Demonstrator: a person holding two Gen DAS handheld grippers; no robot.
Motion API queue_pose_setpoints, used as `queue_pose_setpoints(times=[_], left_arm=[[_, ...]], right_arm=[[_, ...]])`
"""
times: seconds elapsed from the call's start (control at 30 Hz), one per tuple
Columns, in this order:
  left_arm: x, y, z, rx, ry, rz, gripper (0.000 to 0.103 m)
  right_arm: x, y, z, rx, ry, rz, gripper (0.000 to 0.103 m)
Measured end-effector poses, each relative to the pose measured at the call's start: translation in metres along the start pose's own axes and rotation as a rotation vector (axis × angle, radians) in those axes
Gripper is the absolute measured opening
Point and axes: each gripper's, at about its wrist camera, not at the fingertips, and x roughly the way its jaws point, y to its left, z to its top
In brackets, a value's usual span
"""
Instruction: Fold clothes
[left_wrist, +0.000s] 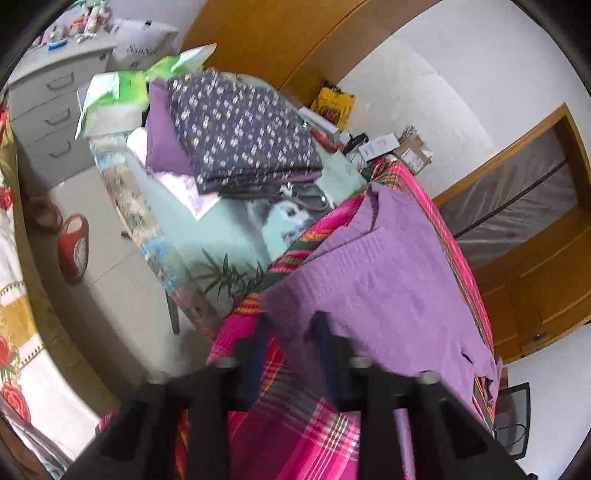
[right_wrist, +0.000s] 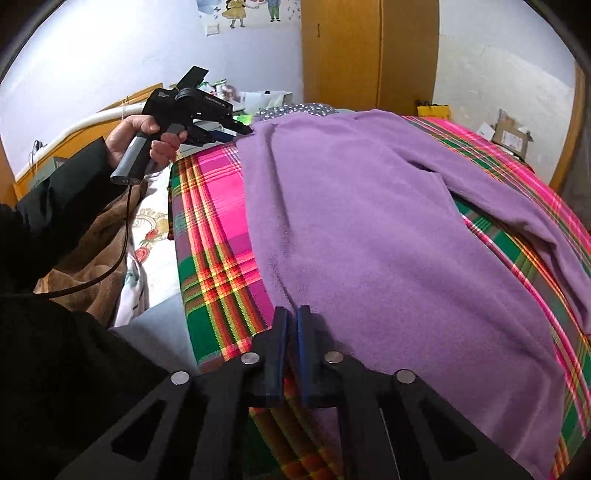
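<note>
left hand-held gripper (left_wrist: 291, 325): fingers apart at sweater (right_wrist: 388, 229) corner, grip unclear | right hand-held gripper (right_wrist: 291, 317): narrow, pinching sweater edge | sweater flat on plaid blanket (right_wrist: 214, 236)

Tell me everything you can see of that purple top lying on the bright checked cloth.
The purple fleece-like long-sleeved top lies spread flat on the pink, green and yellow plaid cloth, one sleeve angled out along its side. Its fabric looks soft, fuzzy and lightly creased. The left claw meets its far corner, and the right claw, nearly shut, sits at its near edge.
</note>
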Motion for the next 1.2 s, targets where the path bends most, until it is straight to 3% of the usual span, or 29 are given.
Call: queue_pose_setpoints(times=[0.3, 0.4, 0.57, 0.7, 0.83, 0.93, 0.97, 1.2], left_arm=[[-0.051, -0.013, -0.009, 0.086, -0.053, -0.023, 0.008], [-0.056, -0.013, -0.014, 0.132, -0.022, 0.004, 0.008], [-0.028, 0.001, -0.015, 0.162, 0.091, 0.083, 0.008], [-0.029, 0.003, -0.016, 0.176, 0.097, 0.073, 0.009], [-0.033, 0.003, -0.018, 0.188, 0.110, 0.077, 0.012], [-0.040, 0.002, -0.022, 0.196, 0.096, 0.094, 0.014], [-0.043, 0.001, -0.023, 0.199, 0.087, 0.103, 0.015], [-0.066, -0.016, -0.032, 0.247, -0.007, 0.181, 0.014]], right_arm=[[-0.029, -0.001, 0.003, -0.072, -0.022, 0.015, 0.002], [-0.041, 0.001, 0.003, -0.129, -0.017, 0.043, 0.002], [-0.033, -0.003, -0.003, -0.156, 0.057, 0.094, 0.002], [-0.023, 0.004, -0.010, -0.183, 0.117, 0.109, 0.004], [-0.030, -0.004, -0.014, -0.141, 0.102, 0.134, 0.006], [-0.047, -0.019, -0.013, -0.078, 0.030, 0.106, 0.018], [-0.052, -0.027, -0.012, -0.052, 0.004, 0.081, 0.027], [-0.084, -0.110, -0.010, 0.184, -0.117, -0.128, 0.038]])
